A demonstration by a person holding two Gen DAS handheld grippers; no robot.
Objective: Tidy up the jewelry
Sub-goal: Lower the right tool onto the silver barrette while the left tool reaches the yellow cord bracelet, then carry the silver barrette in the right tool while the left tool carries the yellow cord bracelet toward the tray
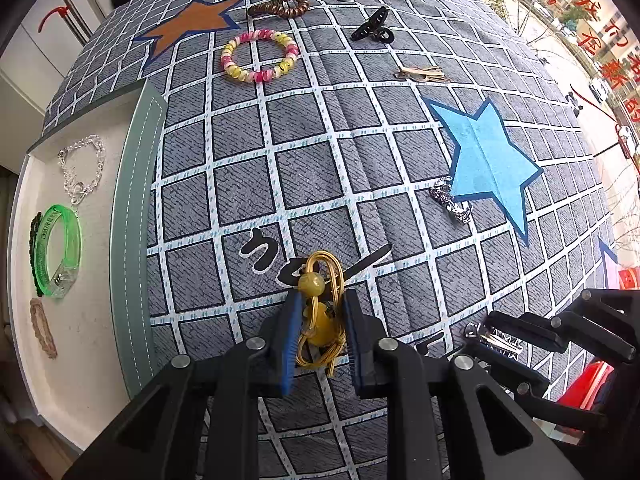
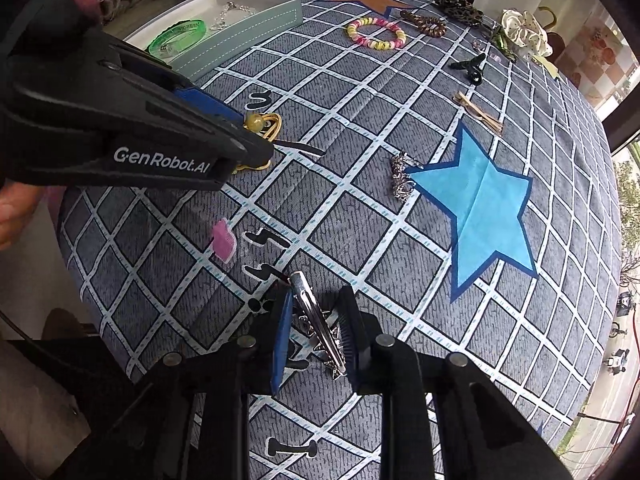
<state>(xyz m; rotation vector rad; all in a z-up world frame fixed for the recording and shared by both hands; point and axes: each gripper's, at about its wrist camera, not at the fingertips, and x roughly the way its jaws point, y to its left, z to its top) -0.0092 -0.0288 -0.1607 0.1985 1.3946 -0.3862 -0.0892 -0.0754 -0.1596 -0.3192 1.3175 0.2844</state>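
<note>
My left gripper (image 1: 323, 296) points down at the checked cloth and is shut on a yellow cord bracelet (image 1: 325, 280) with amber beads; its loop sticks out beyond the blue pads. From the right wrist view the same gripper (image 2: 256, 140) and the bracelet (image 2: 258, 122) show at the left. My right gripper (image 2: 316, 294) is shut on a silver spiked hair clip (image 2: 318, 318) lying on the cloth; it also shows low on the right in the left wrist view, right gripper (image 1: 490, 330). A white tray (image 1: 136, 200) with a grey-green rim holds a green bangle (image 1: 58, 252) and a silver chain (image 1: 80, 168).
On the cloth lie a pink-yellow spiral band (image 1: 260, 56), a brown spiral band (image 1: 280, 5), a black claw clip (image 1: 372, 28), a gold clip (image 1: 420, 74) and a silver trinket (image 1: 450, 200) by the blue star. Scrunchies (image 2: 524, 32) sit at the far edge.
</note>
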